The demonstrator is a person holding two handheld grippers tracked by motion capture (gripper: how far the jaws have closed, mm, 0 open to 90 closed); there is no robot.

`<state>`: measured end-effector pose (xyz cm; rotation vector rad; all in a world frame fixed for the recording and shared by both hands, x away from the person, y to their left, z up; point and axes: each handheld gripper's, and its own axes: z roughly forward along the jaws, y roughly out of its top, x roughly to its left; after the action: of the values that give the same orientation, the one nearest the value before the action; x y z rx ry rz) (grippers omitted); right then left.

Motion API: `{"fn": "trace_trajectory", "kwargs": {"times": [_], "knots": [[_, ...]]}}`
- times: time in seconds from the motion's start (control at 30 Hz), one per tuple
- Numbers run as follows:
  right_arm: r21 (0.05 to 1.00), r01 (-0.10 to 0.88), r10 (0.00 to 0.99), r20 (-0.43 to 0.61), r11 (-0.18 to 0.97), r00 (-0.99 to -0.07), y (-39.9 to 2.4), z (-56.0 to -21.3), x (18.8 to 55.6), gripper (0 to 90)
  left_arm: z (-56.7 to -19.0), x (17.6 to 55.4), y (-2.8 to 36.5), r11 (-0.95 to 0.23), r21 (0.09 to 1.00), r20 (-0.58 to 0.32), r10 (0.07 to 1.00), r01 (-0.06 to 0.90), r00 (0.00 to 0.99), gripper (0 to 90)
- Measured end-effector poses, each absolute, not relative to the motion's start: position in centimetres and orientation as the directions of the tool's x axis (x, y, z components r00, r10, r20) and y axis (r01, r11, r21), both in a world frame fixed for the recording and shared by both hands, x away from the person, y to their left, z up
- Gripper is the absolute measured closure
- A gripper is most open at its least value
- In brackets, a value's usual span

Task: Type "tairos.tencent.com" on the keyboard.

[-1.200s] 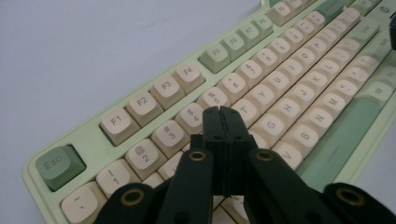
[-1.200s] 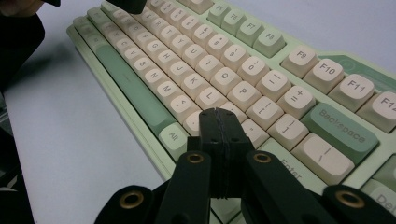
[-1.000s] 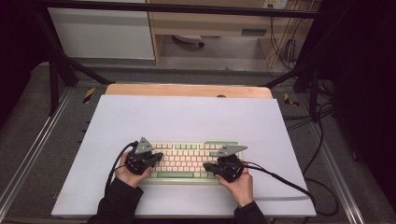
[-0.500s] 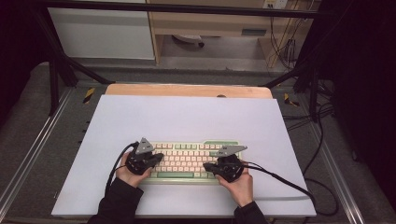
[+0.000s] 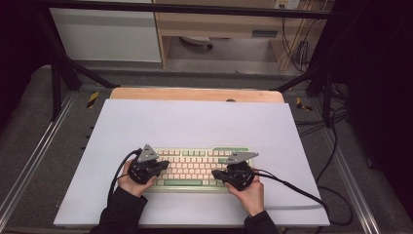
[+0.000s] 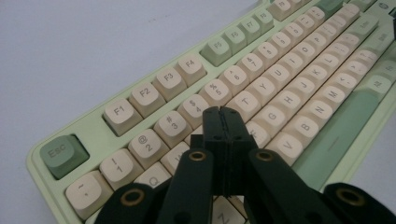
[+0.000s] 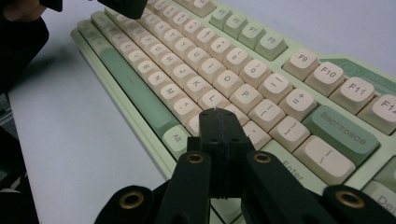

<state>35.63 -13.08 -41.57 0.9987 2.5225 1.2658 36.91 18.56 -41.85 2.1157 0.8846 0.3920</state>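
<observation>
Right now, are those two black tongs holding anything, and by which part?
Nothing is held. The left tongs and right tongs are both shut with nothing between them, poised over the keyboard.

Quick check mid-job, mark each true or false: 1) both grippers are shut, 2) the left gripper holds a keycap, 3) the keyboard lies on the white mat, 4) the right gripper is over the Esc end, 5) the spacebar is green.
1) True: the left gripper and the right gripper both have their jaws closed together.
2) False: nothing is between its jaws; it sits over the keyboard near the letter keys.
3) True: it lies on the white mat.
4) False: it is at the Enter and Backspace end; Esc is by the left gripper.
5) True: the spacebar is green.
</observation>
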Motion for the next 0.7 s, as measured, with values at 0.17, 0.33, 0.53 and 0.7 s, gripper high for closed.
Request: {"fn": "trace_trajectory", "kwargs": {"times": [0.17, 0.33, 0.53, 0.7], "knots": [[0.759, 0.499, 0.619, 0.164, 0.418, -0.768, -13.0, -41.6, 35.6, 90.0, -41.7, 36.5, 19.3, -0.432, 0.775, -0.028, 0.706, 0.462, 0.708, 90.0], [0.763, 0.500, 0.616, 0.173, 0.409, -0.768, -12.9, -41.5, 35.6, 90.0, -41.7, 36.0, 20.0, -0.422, 0.779, -0.038, 0.707, 0.464, 0.706, 90.0], [0.764, 0.494, 0.609, 0.171, 0.414, -0.774, -12.4, -41.3, 35.5, 90.0, -41.7, 35.4, 21.2, -0.409, 0.781, -0.049, 0.712, 0.471, 0.700, 90.0], [0.765, 0.490, 0.601, 0.171, 0.419, -0.780, -11.8, -41.1, 35.6, 90.0, -41.7, 35.0, 22.1, -0.399, 0.787, -0.049, 0.720, 0.471, 0.692, 90.0]]}}
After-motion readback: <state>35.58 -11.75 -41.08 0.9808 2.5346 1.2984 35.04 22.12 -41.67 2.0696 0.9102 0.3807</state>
